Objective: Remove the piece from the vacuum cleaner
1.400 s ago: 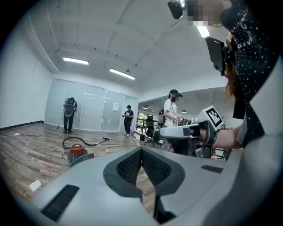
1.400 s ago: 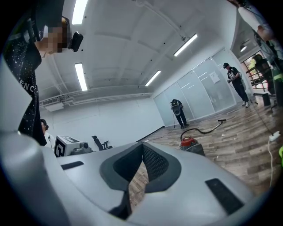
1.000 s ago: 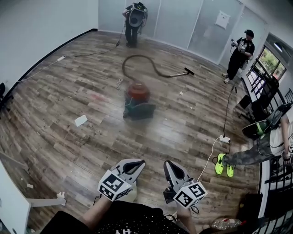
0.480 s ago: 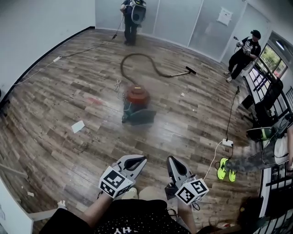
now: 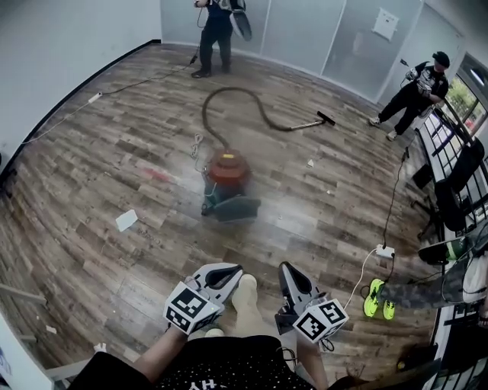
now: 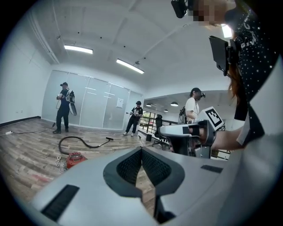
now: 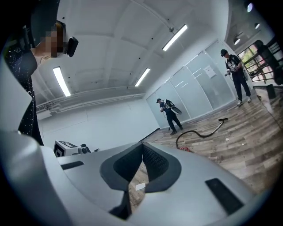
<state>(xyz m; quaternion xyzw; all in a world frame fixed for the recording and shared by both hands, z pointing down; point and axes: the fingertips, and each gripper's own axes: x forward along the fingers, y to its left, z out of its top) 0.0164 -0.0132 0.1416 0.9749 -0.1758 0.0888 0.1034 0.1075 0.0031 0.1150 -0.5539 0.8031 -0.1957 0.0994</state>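
The left gripper [image 5: 227, 271] and the right gripper [image 5: 287, 272], side by side, are both clenched on nothing, and the red vacuum cleaner [image 5: 228, 172] stands well ahead of them, its black hose [image 5: 245, 97] curling farther beyond.

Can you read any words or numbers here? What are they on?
No text reads clearly.
White sign on the glass wall: too small to read.
Print on the person's black shirt: cut off, unreadable.
Marker cubes: square patterns, no words.
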